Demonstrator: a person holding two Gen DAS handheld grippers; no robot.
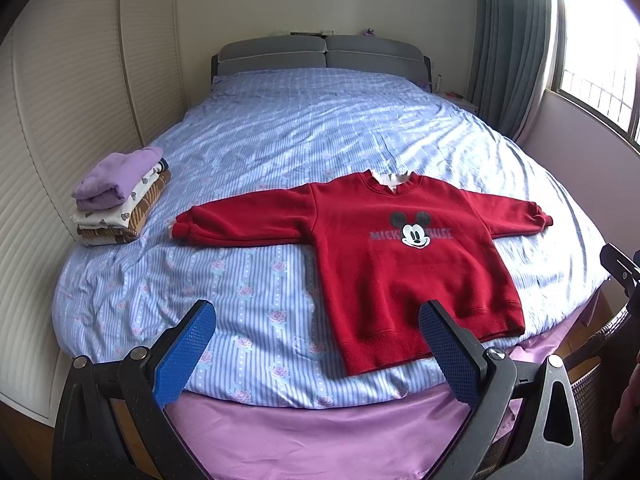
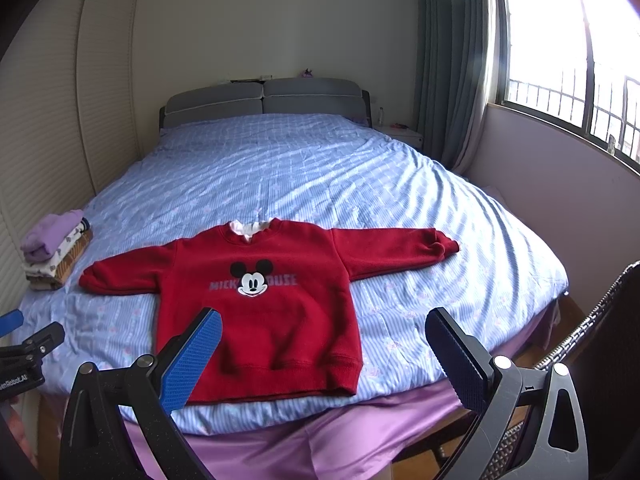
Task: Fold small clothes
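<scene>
A small red sweatshirt (image 1: 400, 264) (image 2: 264, 312) with a cartoon mouse print lies flat and face up on the blue striped bedcover, both sleeves spread out sideways and the hem toward me. My left gripper (image 1: 316, 316) hovers open above the foot of the bed, left of the hem, its blue pads wide apart with nothing between them. Over the hem's right part my right gripper (image 2: 324, 324) is held open and empty too. Neither one touches the cloth.
A stack of folded clothes (image 1: 120, 200) (image 2: 54, 248), purple on top, sits at the bed's left edge by the wardrobe doors. The grey headboard (image 1: 320, 54) is at the far end. A wicker chair (image 2: 600, 328) stands at the right, under the window.
</scene>
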